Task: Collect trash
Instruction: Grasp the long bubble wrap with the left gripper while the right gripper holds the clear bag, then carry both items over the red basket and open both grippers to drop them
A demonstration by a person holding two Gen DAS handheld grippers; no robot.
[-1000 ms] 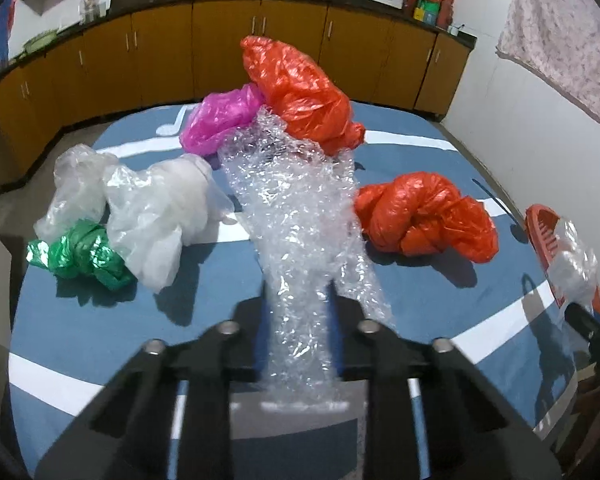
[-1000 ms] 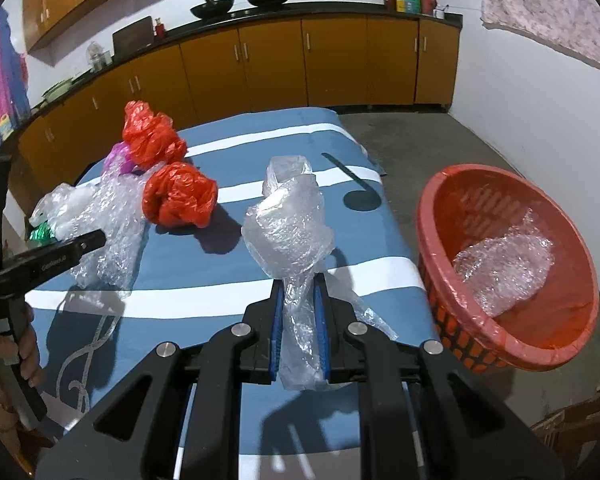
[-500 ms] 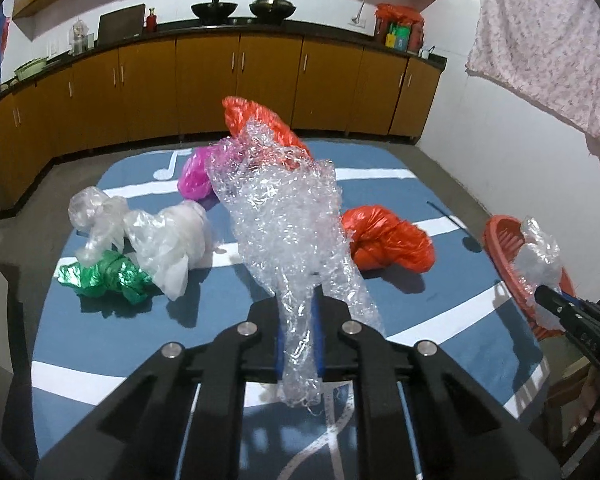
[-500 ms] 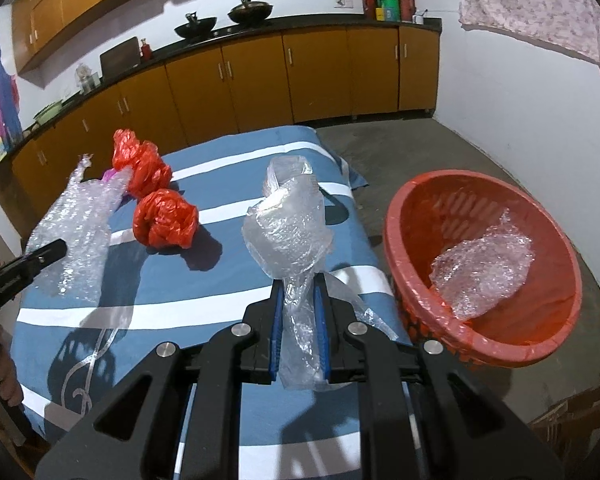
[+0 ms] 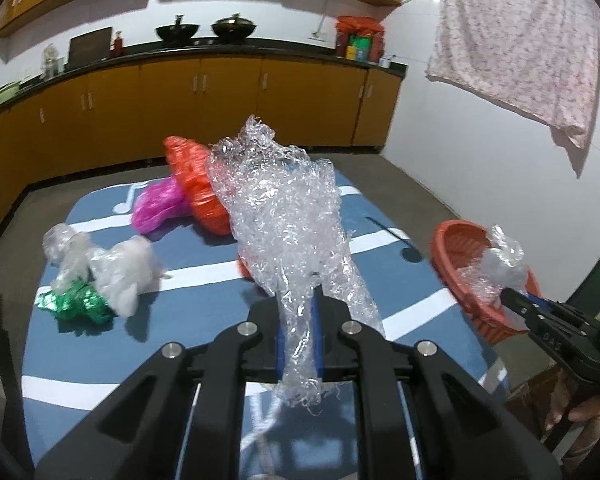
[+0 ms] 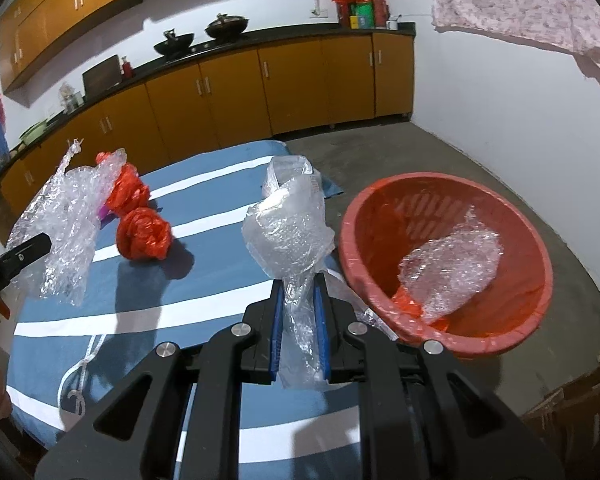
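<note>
Bubble wrap (image 5: 288, 216) pinched inside left claw (image 5: 299, 340).

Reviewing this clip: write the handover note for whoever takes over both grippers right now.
Left gripper: shut on the bubble wrap sheet, lifted above the blue striped table.
Right gripper: shut on the clear plastic bag, held beside the red basket, not yet over it.
Done: one bubble wrap wad lies in the basket.
Left: drop both held pieces in, then collect the two red bags, the pink bag, the green foil and the whitish bags lying on the table.
</note>
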